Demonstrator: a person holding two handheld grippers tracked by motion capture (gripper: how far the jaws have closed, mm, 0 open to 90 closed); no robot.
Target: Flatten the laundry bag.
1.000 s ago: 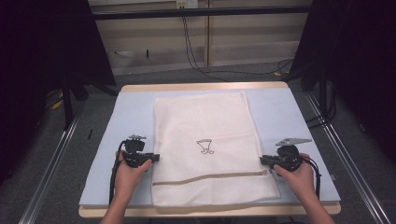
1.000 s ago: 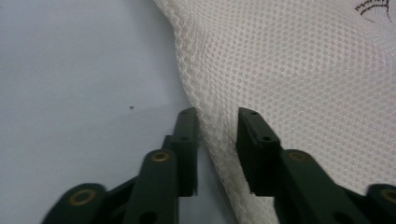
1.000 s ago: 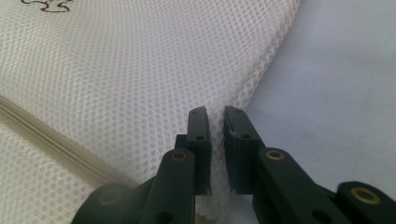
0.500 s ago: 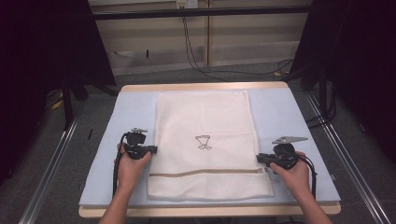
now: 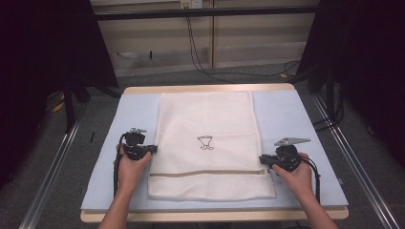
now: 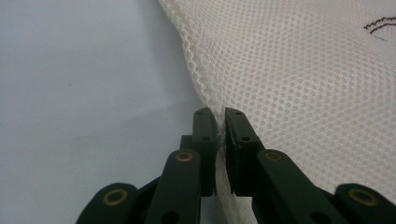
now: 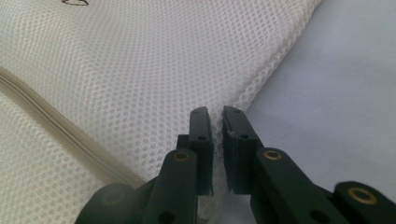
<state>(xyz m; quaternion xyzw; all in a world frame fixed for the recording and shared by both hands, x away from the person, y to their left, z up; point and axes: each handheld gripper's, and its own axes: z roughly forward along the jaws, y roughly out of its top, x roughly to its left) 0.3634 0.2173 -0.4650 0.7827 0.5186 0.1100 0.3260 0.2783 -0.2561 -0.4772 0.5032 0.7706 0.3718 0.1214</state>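
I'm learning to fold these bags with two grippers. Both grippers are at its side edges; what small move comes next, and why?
Probably lift both edges together and carry them toward the far end. The left gripper and right gripper each pinch a side edge of the mesh bag, which lies flat.

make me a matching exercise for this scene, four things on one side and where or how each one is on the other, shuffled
Things:
1. left gripper
2. right gripper
3. mesh laundry bag
4. zipper

Places or states:
A. lies flat in the middle of the blue table mat
B. runs across the bag near the person's end
C. shut on the bag's left edge
D. shut on the bag's right edge

Pairs: 1-C, 2-D, 3-A, 4-B
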